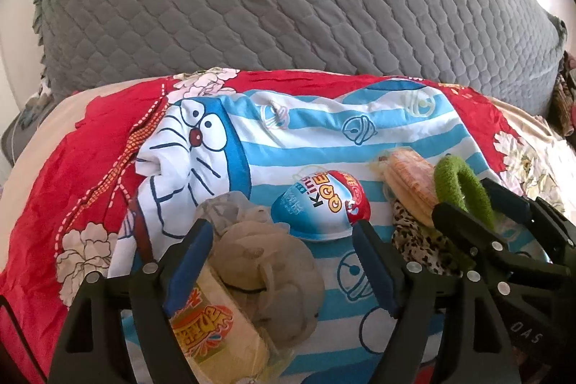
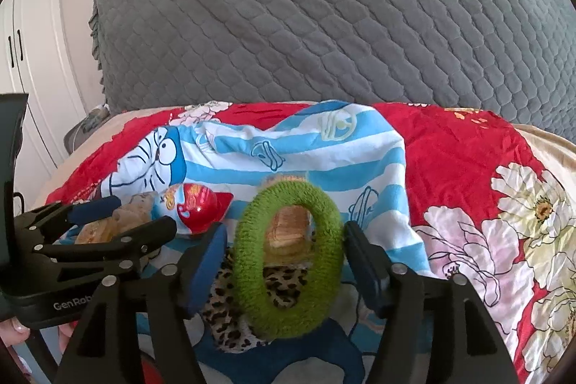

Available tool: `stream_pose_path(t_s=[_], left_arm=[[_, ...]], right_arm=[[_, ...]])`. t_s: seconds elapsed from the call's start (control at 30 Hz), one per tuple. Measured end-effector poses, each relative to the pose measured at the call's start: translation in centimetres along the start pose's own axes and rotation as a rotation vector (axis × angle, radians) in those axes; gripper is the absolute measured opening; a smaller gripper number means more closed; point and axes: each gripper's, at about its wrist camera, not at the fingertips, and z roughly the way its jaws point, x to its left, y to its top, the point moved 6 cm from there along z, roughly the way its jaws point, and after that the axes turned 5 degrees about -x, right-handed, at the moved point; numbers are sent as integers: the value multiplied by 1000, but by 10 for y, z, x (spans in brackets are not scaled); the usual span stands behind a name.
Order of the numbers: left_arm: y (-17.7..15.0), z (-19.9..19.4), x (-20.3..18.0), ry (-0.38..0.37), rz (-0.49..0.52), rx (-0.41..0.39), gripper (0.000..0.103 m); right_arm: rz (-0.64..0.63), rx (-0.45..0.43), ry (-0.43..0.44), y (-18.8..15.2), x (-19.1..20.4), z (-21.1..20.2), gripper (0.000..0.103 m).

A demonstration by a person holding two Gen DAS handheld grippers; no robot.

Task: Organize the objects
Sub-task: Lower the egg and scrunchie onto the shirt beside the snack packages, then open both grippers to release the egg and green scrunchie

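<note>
Green fuzzy scrunchie (image 2: pixel 287 260) upright between right gripper (image 2: pixel 286 258) fingers, contact unclear | left gripper (image 1: pixel 284 236) fingers wide, empty | risk: soft ring slipping onto leopard scrunchie (image 2: pixel 277 287).

A home bedroom was shown. Ahead of the tool, a grey quilted headboard cover (image 2: pixel 324 17) was seen rising behind a bed spread with a red floral sheet (image 2: pixel 486 204) and a striped cartoon cloth (image 1: pixel 324 139). White wardrobe doors (image 2: pixel 25 60) were visible to the far left.
</note>
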Motion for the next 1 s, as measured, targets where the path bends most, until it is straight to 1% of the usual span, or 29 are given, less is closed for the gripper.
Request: stream_pose_path(t_s=[0.03,0.13,0.23,0.4,0.5,0.57,0.7,0.87,0.93,0.97,1.0], left_arm=[[1,-2,1,-1,0,-1,81],[2,-7,3,-2,-6,-4,81],[2,-10,7,4,-20,-6,84],[-2,-14,12,7,-28,-2,84],[-6,-18,15,7,-24,-3,84],[-6,-21,16,7,-21,-13,84],[-8,-29,18,0,-27,-22,84],[-3,-42,18,-9,-39,-48,85],[-2,-48,17,-17,-44,-49,94],[-2,-53,16,-25,-45,-57,103],[-1,-58,15,-30,-46,-70,103]], right_arm=[[4,-3,-1,1,0,-2,73],[8,-16,-1,4,0,-7,77],[4,-20,0,5,2,-10,77],[0,-26,-8,7,3,-17,77],[-2,-49,-17,10,3,-27,82],[0,-61,-27,10,3,-33,82],[0,-49,-37,5,2,-39,83],[37,-34,-52,3,-4,-43,83],[49,-14,-55,3,-6,-45,84],[52,-8,-57,2,-7,-46,85],[56,-4,-55,3,-7,-48,87]])
